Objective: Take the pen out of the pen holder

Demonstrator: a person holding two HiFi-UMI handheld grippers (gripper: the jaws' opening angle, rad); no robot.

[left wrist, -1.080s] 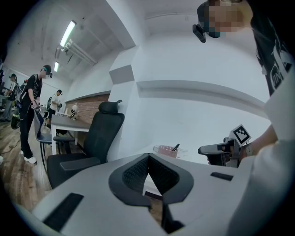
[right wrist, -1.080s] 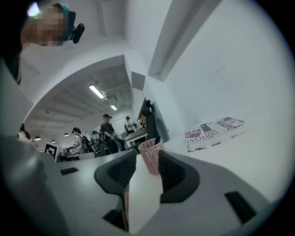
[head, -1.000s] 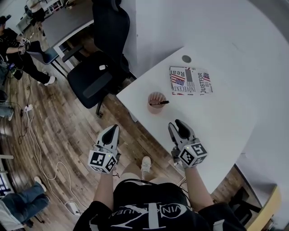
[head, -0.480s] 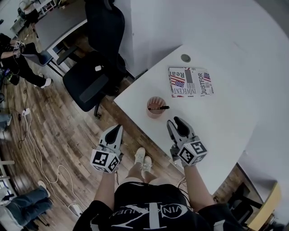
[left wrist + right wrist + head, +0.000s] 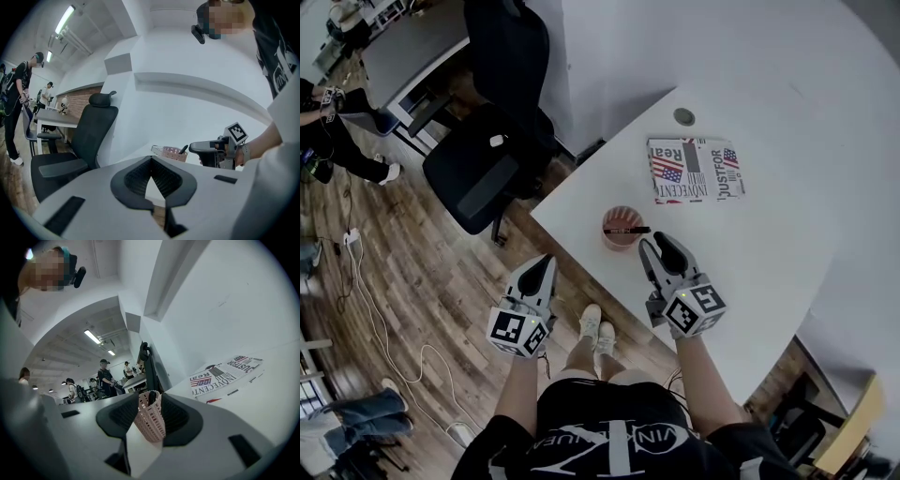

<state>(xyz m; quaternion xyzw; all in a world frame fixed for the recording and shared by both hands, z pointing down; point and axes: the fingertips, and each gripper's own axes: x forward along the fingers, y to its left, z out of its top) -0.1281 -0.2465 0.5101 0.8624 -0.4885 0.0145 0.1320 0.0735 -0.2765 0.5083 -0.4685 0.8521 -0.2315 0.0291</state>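
Two claws, both spread. R claw hangs over the white table near its edge. The pink mesh pen holder sits just ahead, showing thru the claw's gap, w/ a dark pen leaning in it. L claw is off the table, nothing btwn its jaws, holder ahead to its right. Magazine lies further ahead of R claw.
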